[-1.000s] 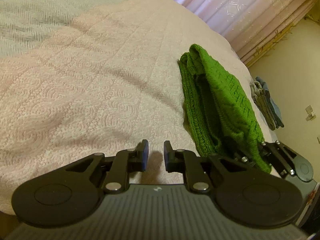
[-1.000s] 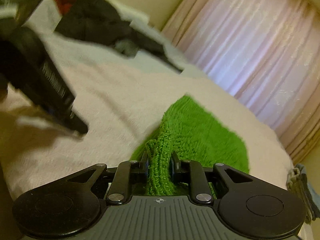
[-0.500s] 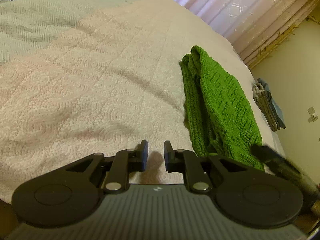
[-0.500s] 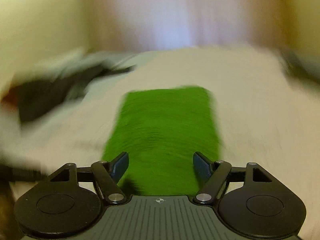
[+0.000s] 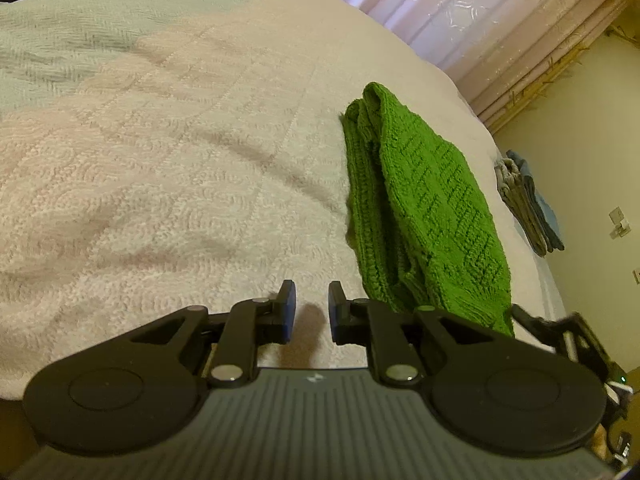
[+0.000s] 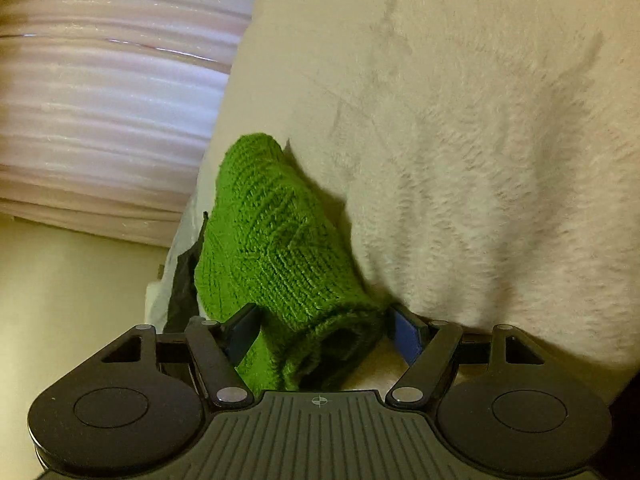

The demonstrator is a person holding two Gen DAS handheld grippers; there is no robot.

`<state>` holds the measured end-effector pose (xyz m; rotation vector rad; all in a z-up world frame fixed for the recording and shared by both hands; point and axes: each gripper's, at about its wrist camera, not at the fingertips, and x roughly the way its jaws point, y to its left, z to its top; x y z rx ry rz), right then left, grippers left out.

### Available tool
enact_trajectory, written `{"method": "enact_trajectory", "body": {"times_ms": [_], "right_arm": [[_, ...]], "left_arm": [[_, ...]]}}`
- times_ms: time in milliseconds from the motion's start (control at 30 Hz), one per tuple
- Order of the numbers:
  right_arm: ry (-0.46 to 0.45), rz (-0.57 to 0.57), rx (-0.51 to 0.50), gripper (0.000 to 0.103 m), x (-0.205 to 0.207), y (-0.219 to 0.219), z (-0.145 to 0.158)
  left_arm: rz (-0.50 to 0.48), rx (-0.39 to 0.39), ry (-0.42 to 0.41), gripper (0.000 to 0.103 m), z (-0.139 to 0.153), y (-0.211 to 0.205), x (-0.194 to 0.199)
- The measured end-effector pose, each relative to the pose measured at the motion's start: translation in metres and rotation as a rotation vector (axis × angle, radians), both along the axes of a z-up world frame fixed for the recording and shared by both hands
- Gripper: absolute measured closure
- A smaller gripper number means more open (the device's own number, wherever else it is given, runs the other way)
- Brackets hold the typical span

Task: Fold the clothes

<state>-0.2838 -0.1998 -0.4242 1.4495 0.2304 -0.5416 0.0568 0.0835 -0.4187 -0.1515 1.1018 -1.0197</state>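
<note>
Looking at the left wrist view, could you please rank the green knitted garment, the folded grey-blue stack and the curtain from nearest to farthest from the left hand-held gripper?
1. Green knitted garment, just right of the left hand-held gripper.
2. Folded grey-blue stack, bed's right edge.
3. Curtain, beyond the bed.

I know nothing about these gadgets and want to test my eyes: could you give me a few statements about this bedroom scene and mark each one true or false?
1. A green knitted garment lies folded on the bedspread. True.
2. The left hand-held gripper is clamping the green garment. False: it holds nothing and sits over bare bedspread beside the garment.
3. A small pile of grey and blue clothes shows beyond the green garment. True.
4. The right hand-held gripper is shut tight. False: its jaws stand wide and have just been opening, and the garment's near end lies between them.
</note>
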Motion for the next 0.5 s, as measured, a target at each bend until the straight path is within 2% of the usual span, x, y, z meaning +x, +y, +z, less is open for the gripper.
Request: {"method": "enact_trajectory", "body": {"times_ms": [100, 133, 167, 200, 267, 400, 500], "right_arm": [[0.015, 0.018, -0.026, 0.032, 0.010, -0.001, -0.002], [0.024, 0.032, -0.046, 0.041, 0.015, -0.001, -0.001], [0.038, 0.056, -0.065, 0.065, 0.017, -0.003, 0.000], [0.052, 0.081, -0.084, 0.072, 0.020, -0.005, 0.002], [0.061, 0.115, -0.128, 0.076, 0.020, -0.015, 0.013], [0.157, 0.209, -0.381, 0.079, 0.013, -0.050, 0.061], [0.245, 0.260, -0.496, 0.079, 0.004, -0.096, 0.080]], "left_arm": [[0.005, 0.008, -0.001, 0.091, 0.000, -0.002, 0.000], [0.007, 0.012, -0.002, 0.091, 0.000, -0.003, 0.000], [0.007, 0.015, -0.002, 0.091, 0.000, -0.004, 0.001], [0.007, 0.017, -0.002, 0.091, 0.000, -0.006, 0.001], [0.008, 0.023, -0.004, 0.091, 0.002, -0.008, 0.002], [0.000, 0.016, -0.016, 0.091, 0.010, -0.016, 0.006], [-0.025, 0.001, -0.011, 0.090, 0.016, -0.032, 0.012]]}}
